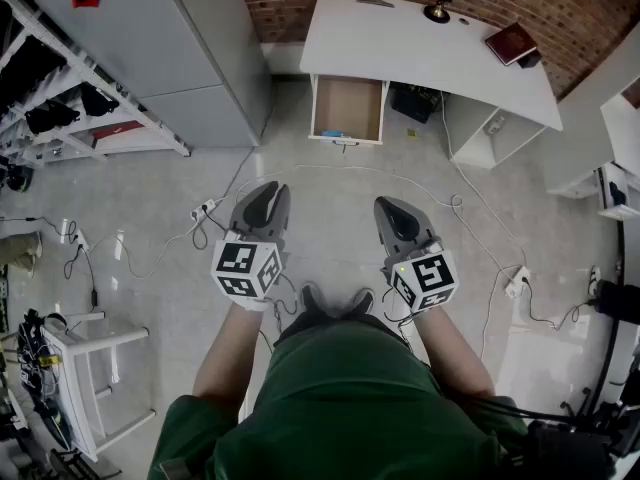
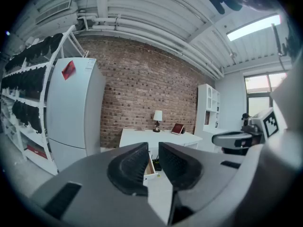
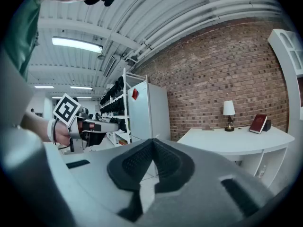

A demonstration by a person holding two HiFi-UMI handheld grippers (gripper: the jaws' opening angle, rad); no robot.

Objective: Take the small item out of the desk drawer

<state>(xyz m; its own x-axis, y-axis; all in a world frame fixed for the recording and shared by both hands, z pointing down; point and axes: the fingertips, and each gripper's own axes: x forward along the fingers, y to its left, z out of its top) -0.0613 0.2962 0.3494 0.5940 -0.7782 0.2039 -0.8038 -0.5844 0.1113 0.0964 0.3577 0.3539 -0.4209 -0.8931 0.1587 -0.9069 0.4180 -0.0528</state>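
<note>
While the drawer (image 1: 347,108) of the desk (image 1: 400,43) at the upper centre of the frame stands pulled out, a small blue item (image 1: 333,133) lies inside at its front edge, so lifting it out is left. The 2 grippers hang well short of it: left gripper (image 1: 266,193) fingers slightly apart, right gripper (image 1: 393,208) fingers together, both empty

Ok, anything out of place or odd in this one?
Only small things: the desk drawer stands pulled out with a small blue item at its front edge, and loose cables trail across the floor in front of the desk. Nothing looks spilled or damaged.
</note>
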